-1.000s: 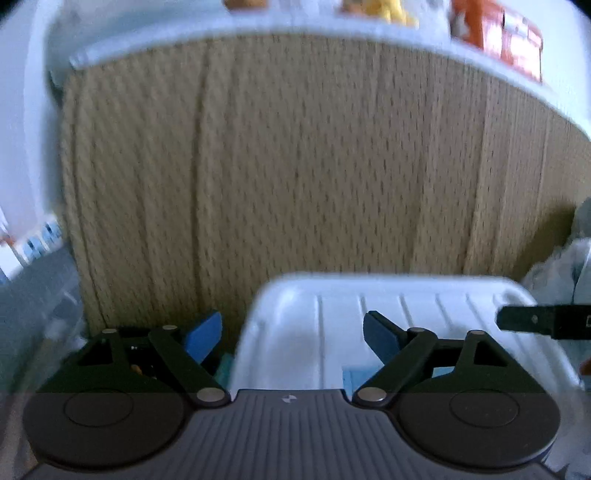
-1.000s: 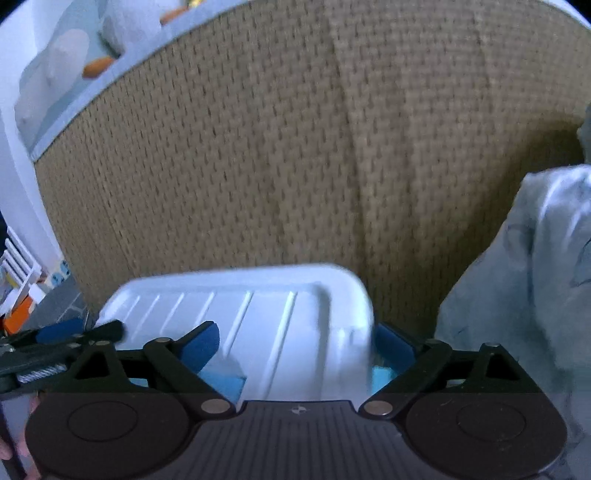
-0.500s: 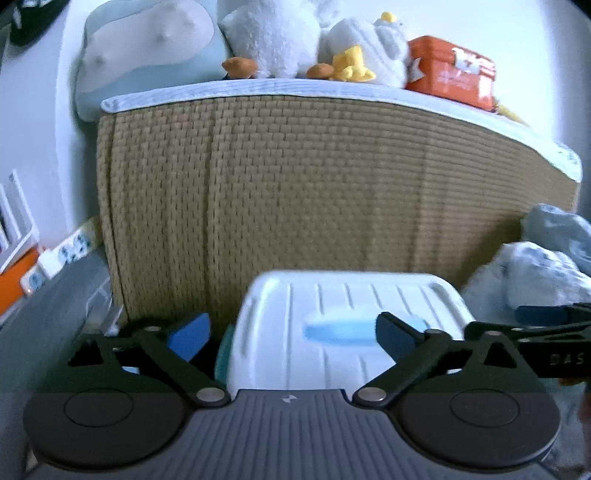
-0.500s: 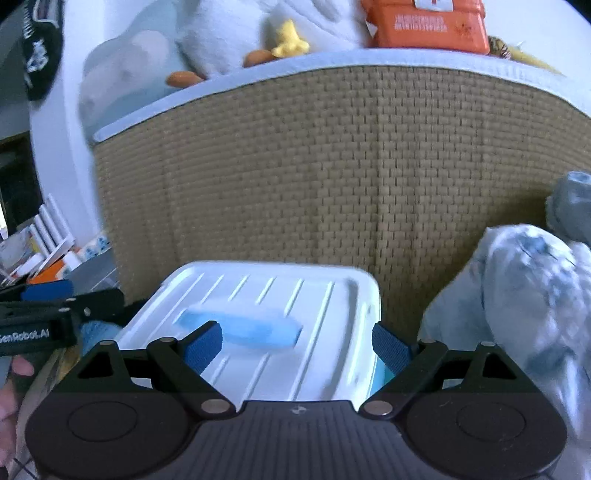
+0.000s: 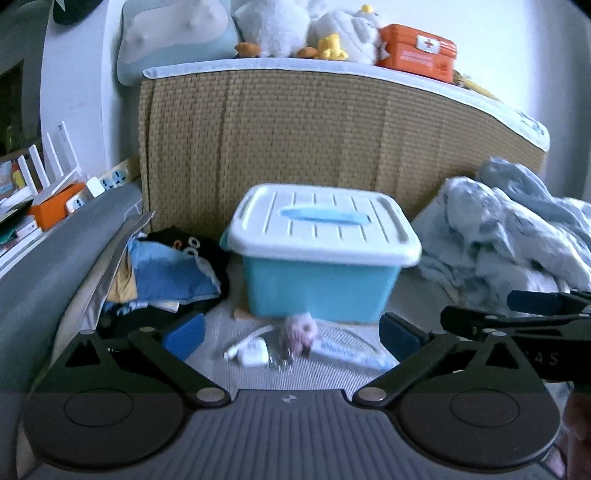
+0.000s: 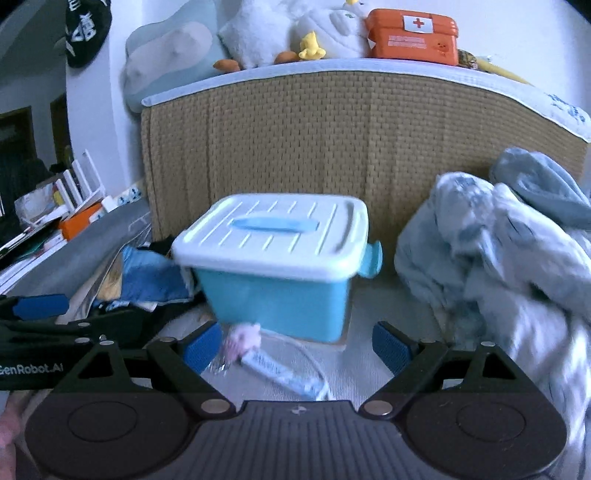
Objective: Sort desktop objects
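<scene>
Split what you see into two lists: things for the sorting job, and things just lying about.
For the job:
storage box, lid on
pink fluffy ball
white charger
white tube

Lying about:
blanket
pile of clothes
first-aid box
stuffed toys

Two low wrist views, side by side, facing the woven headboard (image 5: 332, 147).
Both look forward from near, sharing the blue box (image 5: 317, 273) (image 6: 277, 280); each catches the other gripper at its inner edge.
</scene>
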Demonstrator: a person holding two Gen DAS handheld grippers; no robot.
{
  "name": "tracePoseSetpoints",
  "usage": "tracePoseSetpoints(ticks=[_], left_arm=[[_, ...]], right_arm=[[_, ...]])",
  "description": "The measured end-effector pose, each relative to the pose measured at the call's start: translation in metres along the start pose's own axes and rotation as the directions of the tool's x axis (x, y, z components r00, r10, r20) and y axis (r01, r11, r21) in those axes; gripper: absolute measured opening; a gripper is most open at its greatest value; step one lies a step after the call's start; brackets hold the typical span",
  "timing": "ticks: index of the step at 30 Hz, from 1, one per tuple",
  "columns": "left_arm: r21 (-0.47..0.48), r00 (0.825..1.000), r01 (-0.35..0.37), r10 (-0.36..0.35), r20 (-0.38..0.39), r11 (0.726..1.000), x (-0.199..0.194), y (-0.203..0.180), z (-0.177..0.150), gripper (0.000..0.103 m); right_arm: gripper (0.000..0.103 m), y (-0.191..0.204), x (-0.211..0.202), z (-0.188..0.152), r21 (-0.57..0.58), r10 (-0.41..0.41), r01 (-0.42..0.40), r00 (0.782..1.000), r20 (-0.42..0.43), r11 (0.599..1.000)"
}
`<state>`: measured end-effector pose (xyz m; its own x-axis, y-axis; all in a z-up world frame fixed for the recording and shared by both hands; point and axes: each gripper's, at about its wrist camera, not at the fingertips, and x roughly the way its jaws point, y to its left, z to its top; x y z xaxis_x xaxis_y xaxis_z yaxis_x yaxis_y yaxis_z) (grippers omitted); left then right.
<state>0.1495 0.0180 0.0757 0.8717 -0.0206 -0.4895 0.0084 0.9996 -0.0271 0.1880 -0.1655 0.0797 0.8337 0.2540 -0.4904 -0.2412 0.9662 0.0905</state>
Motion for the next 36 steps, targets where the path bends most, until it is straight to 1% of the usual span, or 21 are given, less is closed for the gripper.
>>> tracePoseSetpoints(ticks=[3,5,7,9,13,16,20,23,26,31,36], left_arm=[[0.006,1.000,-0.002,0.002,0.001,1.000,-0.014,0.001,-0.020,0.103],[0.009,1.000,-0.003,0.003,0.002,1.000,-0.023,0.001,-0.034,0.103],[0.013,1.000,-0.005,0.004,0.003,1.000,-0.032,0.002,-0.048,0.103],[0.017,1.000,-0.006,0.006,0.003,1.000,-0.042,0.002,-0.061,0.103],[0.009,1.000,0.018,-0.018,-0.011,1.000,-0.044,0.004,-0.083,0.103],[-0.012,1.000,0.022,-0.022,-0.021,1.000,-0.044,0.005,-0.091,0.103],[-0.018,1.000,0.019,-0.020,-0.023,1.000,-0.042,0.006,-0.094,0.103],[-0.017,0.999,0.016,-0.017,-0.042,1.000,-0.038,0.005,-0.097,0.103],[-0.015,0.999,0.006,-0.007,-0.045,1.000,-0.037,0.004,-0.098,0.103],[-0.012,0.998,0.003,-0.003,-0.058,1.000,-0.034,0.003,-0.099,0.103],[-0.012,0.998,0.005,-0.006,-0.066,1.000,-0.033,0.003,-0.100,0.103]], right_arm=[[0.092,0.001,-0.020,-0.019,0.004,-0.009,0.009,1.000,-0.002,1.000],[0.092,0.003,-0.033,-0.034,0.005,-0.050,0.050,0.999,0.003,0.999],[0.092,0.008,-0.045,-0.049,-0.027,-0.076,0.076,0.997,0.016,0.997],[0.092,0.012,-0.054,-0.064,-0.050,-0.083,0.083,0.996,0.015,0.995],[0.092,0.019,-0.067,-0.089,-0.081,-0.088,0.089,0.996,0.012,0.993],[0.092,0.023,-0.071,-0.102,-0.081,-0.096,0.096,0.995,0.007,0.992],[0.092,0.024,-0.071,-0.111,-0.072,-0.099,0.098,0.995,-0.008,0.993],[0.092,0.020,-0.069,-0.111,-0.050,-0.110,0.110,0.994,-0.012,0.993],[0.092,0.013,-0.068,-0.111,-0.016,-0.111,0.111,0.994,-0.021,0.994],[0.092,0.010,-0.067,-0.115,-0.009,-0.127,0.127,0.992,-0.024,0.992],[0.092,0.004,-0.063,-0.117,0.025,-0.123,0.124,0.992,-0.042,0.992]])
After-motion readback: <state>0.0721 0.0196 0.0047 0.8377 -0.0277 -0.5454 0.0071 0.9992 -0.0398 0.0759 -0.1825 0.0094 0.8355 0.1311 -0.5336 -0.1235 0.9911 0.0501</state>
